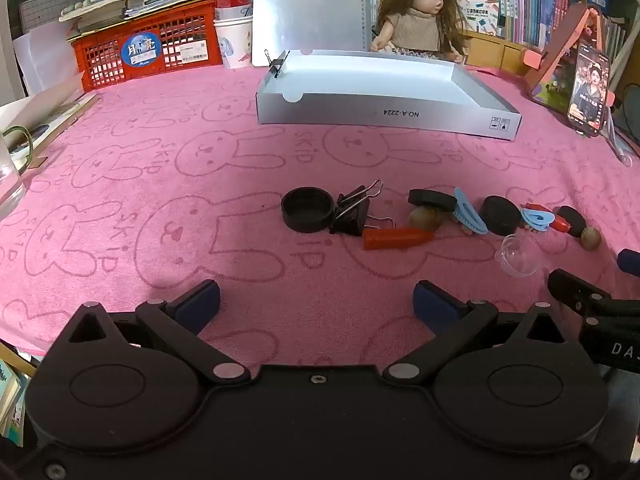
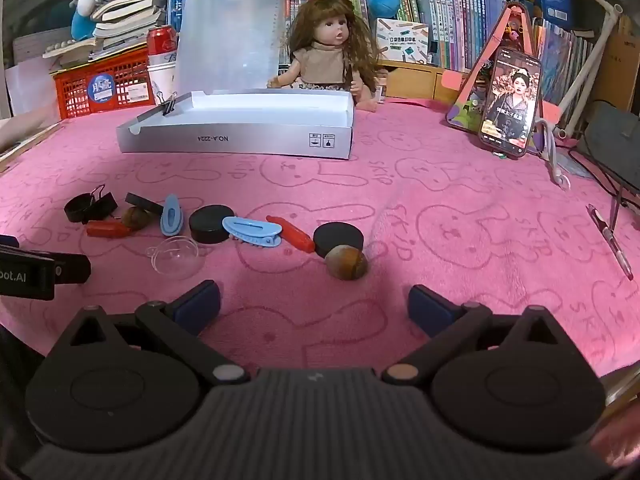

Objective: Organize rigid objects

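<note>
Both the left gripper [image 1: 316,306] and the right gripper [image 2: 314,306] hung empty over the pink worktop [image 1: 160,184], jaws spread wide. The small objects [image 2: 216,230] lay in a row, well short of the white box [image 2: 240,136]. Starting with the lone nut [image 2: 346,263] seemed wisest. The box floor was partly hidden by its wall.

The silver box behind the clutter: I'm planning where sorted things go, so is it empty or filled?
Empty as far as visible: the silver box shows only bare white floor; a binder clip grips its rim.
</note>
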`<state>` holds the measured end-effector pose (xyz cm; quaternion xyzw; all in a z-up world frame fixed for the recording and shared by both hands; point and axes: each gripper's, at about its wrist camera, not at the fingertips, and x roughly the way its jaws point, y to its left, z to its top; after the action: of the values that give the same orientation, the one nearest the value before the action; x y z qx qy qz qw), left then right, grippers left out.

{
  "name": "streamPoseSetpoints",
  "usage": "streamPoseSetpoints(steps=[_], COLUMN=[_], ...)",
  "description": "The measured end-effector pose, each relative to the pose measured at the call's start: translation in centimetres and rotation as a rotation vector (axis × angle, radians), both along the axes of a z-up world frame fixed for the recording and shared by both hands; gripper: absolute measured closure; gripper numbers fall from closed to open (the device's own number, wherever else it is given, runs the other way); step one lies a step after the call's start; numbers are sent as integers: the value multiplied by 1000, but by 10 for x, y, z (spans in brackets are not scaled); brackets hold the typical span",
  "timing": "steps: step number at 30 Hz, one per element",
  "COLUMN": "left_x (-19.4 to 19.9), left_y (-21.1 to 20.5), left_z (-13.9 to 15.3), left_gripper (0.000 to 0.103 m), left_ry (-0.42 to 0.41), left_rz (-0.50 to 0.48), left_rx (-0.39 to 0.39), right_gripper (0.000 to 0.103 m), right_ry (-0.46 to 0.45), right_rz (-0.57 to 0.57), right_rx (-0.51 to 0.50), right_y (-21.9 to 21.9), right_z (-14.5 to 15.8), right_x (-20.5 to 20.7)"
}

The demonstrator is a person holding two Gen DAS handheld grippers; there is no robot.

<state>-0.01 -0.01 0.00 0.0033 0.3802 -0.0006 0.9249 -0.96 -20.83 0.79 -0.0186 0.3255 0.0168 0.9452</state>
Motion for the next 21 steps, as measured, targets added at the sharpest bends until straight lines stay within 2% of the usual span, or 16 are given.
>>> streamPoseSetpoints(steps=[21], left_x=[0], left_y=[0], left_z=[0], left_gripper=[0], left_ry=[8], left_rz=[-1], left_rx=[0], right_gripper=[0], right_ry=[12], right_rz=[1], right_rx=[1], right_y=[0], right_z=[0], right_x=[1])
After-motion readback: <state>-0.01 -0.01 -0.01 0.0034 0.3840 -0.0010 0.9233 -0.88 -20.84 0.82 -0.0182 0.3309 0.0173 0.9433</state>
